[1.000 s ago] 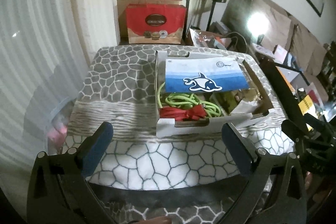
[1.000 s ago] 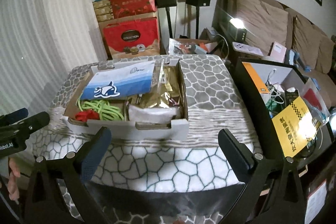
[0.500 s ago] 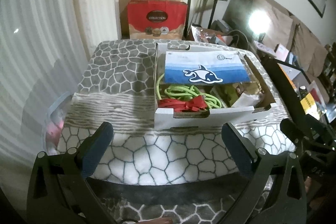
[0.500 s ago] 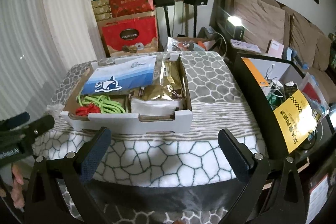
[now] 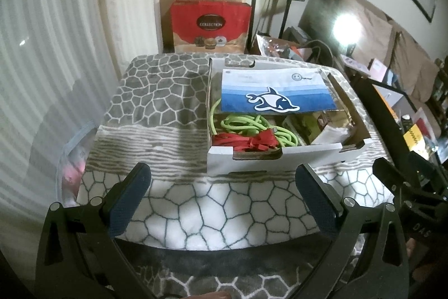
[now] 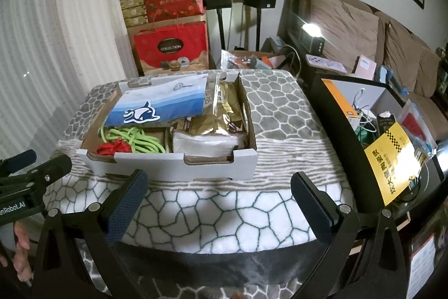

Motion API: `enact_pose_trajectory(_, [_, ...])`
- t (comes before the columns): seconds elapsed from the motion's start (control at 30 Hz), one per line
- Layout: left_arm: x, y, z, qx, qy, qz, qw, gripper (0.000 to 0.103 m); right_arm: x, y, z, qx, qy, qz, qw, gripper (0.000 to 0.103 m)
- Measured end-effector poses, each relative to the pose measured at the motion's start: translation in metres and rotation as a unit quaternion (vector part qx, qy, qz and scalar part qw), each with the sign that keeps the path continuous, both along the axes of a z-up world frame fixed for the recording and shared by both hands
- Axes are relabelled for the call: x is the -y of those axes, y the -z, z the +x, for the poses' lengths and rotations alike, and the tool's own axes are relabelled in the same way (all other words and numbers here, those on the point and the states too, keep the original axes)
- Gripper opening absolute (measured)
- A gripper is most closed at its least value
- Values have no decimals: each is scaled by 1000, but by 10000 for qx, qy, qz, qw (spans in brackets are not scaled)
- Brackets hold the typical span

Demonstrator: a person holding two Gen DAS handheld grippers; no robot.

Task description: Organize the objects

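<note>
Cardboard tray (image 5: 282,157) sits on the blanket-covered surface (image 5: 156,108), and everything the task could concern lies inside it: a blue-and-white pouch with a whale print (image 5: 275,93) across the back, a coil of green cord (image 5: 252,125) and a bundle of red bands (image 5: 246,142) at the front left corner, gold foil packets (image 6: 226,114) and a white packet (image 6: 204,140) on the right side. Left claw (image 5: 222,195) hangs spread wide, nothing between its pads, just short of the tray's front wall; right claw (image 6: 217,196) likewise spread and empty, level with it. Judging the step: with all items boxed and the blanket around the tray bare, this fits either a tray awaiting sorting or one just filled, and the pictures don't settle which. Any reach into it would call for care with the loose, tangle-prone cord.
</note>
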State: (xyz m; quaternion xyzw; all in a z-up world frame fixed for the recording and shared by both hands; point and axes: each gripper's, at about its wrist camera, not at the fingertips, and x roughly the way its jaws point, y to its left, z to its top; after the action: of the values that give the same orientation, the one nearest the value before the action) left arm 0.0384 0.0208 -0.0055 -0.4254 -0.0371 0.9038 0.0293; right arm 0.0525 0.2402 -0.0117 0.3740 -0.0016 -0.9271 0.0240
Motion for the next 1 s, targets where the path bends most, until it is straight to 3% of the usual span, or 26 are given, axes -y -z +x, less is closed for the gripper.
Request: enact_pose_trajectory(1.0, [2, -3, -2, -31, -72, -46, 10000, 103, 4, 2, 0, 56, -26, 11, 10000, 102])
